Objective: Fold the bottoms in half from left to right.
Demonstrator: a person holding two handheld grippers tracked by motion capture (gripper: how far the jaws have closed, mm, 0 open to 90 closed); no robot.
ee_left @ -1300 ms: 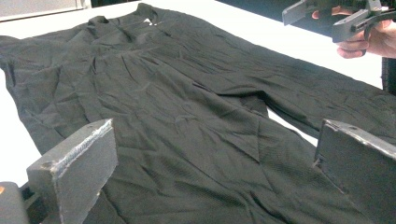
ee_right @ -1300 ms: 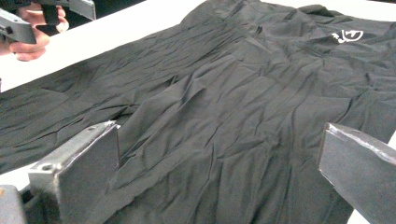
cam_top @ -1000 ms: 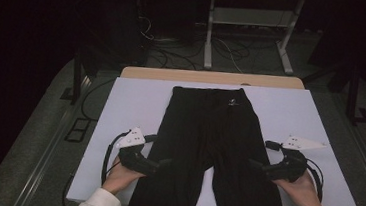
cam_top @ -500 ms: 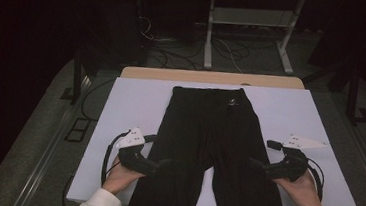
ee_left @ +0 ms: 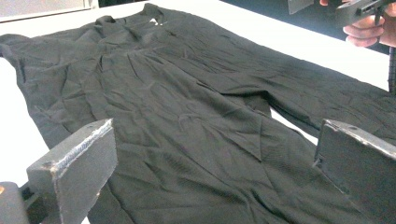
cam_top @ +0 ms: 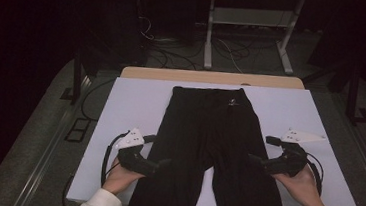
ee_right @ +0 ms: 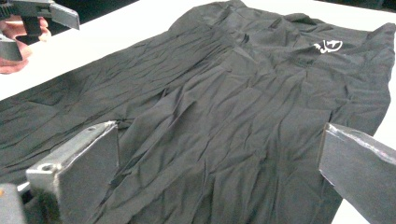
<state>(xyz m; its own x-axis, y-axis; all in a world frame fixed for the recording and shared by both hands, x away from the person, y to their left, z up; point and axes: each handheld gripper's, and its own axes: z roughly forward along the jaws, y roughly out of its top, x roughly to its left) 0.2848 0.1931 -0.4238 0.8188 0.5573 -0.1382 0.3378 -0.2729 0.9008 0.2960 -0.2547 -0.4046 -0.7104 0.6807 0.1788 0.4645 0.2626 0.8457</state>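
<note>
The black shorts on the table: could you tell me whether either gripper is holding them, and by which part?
Nothing is held. The left gripper and right gripper are both open at the outer edges of the black shorts, with no cloth between the jaws.

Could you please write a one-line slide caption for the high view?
Black shorts lie flat on a white table, an open left gripper and right gripper at each leg.

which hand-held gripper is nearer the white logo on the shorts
Right. The right hand-held gripper sits at the leg edge below the white logo; the left hand-held gripper is across the other leg.
</note>
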